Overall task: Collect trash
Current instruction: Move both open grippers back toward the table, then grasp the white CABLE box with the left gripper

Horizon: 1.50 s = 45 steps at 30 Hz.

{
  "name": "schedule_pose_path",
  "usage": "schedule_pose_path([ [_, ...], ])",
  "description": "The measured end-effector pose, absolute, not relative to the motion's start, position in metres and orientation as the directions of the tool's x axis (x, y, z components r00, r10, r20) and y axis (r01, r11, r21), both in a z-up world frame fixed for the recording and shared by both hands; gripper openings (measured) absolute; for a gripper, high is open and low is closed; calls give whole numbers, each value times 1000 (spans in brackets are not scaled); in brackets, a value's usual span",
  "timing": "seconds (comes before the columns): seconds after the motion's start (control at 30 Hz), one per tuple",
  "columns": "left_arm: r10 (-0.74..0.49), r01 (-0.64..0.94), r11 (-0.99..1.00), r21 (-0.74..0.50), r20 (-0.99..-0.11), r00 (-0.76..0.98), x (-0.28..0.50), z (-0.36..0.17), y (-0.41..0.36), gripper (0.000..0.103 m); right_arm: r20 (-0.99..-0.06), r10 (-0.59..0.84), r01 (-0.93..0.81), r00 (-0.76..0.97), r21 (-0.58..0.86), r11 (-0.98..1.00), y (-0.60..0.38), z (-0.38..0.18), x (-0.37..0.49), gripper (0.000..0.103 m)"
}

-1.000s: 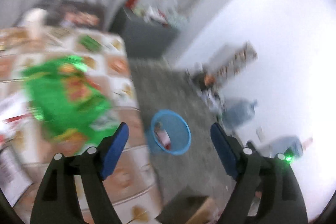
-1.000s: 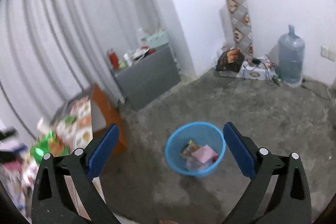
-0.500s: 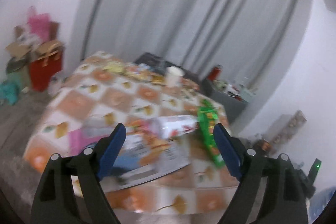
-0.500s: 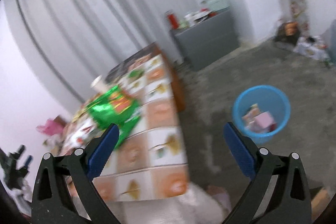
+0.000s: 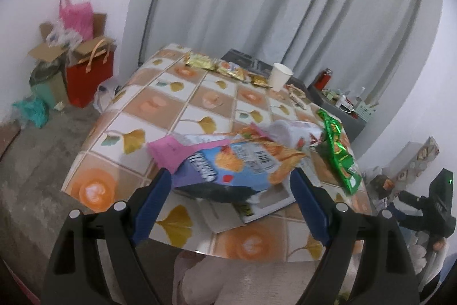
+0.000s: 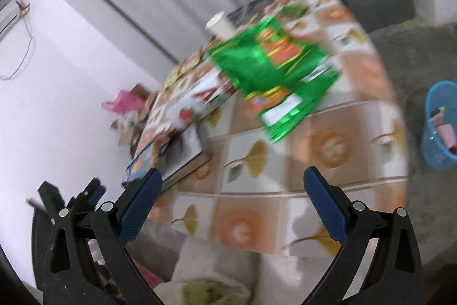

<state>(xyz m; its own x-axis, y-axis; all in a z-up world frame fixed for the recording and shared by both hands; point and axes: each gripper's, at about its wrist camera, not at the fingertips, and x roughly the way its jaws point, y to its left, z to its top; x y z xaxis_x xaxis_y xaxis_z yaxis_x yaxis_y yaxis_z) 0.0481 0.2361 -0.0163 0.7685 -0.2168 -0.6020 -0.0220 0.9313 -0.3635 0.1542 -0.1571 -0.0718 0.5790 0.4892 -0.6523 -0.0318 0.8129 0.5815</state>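
Left wrist view: the left claw (image 5: 231, 200) gapes wide and empty over a crumpled blue snack bag (image 5: 228, 170) near the counter's (image 5: 160, 105) front edge, a green wrapper (image 5: 337, 150) lying just right of that bag. Right claw (image 6: 232, 203), also spread and empty, faces the tile-patterned counter, with the blue trash bin (image 6: 438, 125) on grey floor beyond the counter's right side.

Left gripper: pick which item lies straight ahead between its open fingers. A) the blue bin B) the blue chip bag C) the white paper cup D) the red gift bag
B: the left gripper is open, and the blue chip bag lies between its fingertips on the table; the cup stands at the far end.
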Motion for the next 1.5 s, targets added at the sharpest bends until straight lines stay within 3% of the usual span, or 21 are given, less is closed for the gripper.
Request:
schedule_pose_path([
  [0.2, -301, 74, 921, -382, -577, 759, 44, -20, 237, 81, -687, 531, -50, 497, 588, 807, -122, -85, 173, 90],
  [0.4, -395, 188, 898, -397, -544, 740, 71, 4, 221, 81, -664, 583, -7, 468, 657, 754, -117, -90, 192, 85],
  [0.63, -493, 373, 870, -324, -614, 617, 147, 34, 178, 84, -632, 628, 57, 455, 724, 687, -123, -90, 206, 84],
  [0.8, -497, 458, 851, -259, -682, 537, 199, 32, 151, 84, -597, 687, 121, 414, 784, 609, -115, -105, 211, 83],
  [0.93, -492, 453, 849, -272, -719, 490, 211, 23, 145, 84, -602, 710, 183, 365, 794, 579, -100, -123, 214, 77],
  [1.23, -636, 450, 766, -459, -643, 427, 99, -2, 199, 84, -699, 603, 131, 384, 688, 714, -82, -119, 240, 61],
  [1.5, -462, 201, 885, -421, -731, 502, 67, -56, 216, 84, -757, 536, 11, 373, 582, 813, -45, -124, 279, 51],
])
